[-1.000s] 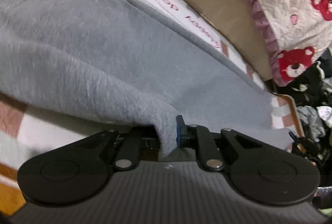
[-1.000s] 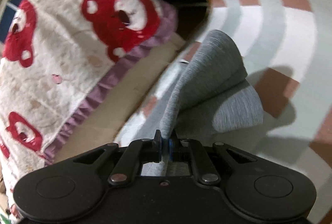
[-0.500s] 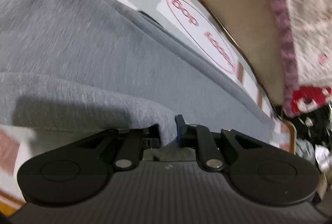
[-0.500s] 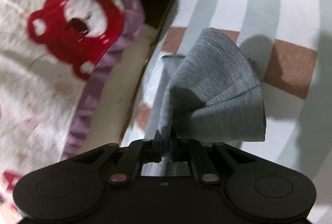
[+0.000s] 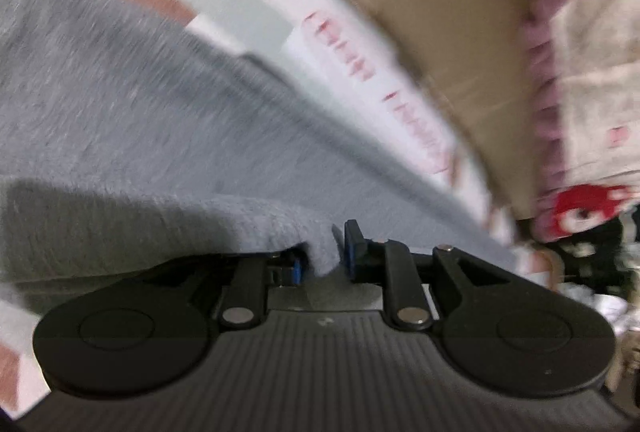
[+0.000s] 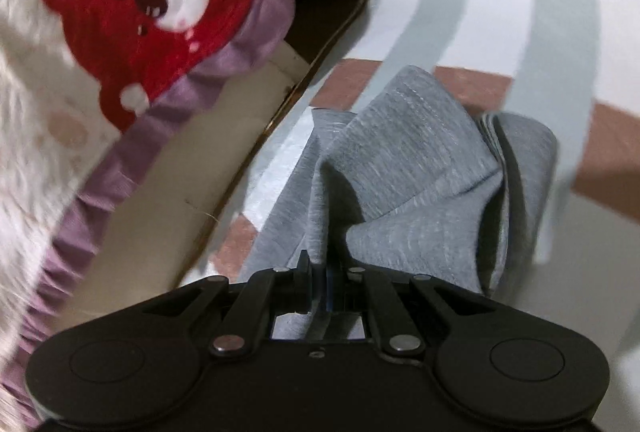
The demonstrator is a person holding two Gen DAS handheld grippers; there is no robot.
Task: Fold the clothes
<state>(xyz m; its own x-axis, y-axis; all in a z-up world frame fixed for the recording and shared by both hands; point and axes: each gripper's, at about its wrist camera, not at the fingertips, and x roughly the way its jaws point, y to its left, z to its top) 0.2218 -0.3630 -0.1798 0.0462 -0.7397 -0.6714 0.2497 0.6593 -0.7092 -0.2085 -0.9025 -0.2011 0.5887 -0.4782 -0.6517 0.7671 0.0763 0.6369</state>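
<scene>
Garment (image 6: 404,168) now bunched on checked mat (image 6: 560,12).

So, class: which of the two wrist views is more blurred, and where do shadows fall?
Left wrist view: heavy motion smear over the checked mat and its red lettering; dark shadow on the grey garment. Right wrist view: sharper, shadowed folds in the cloth, bear blanket slightly smeared.

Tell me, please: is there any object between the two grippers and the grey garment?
No. The left gripper and the right gripper each already pinch a fold of the grey garment directly, with nothing visible in between.
</scene>
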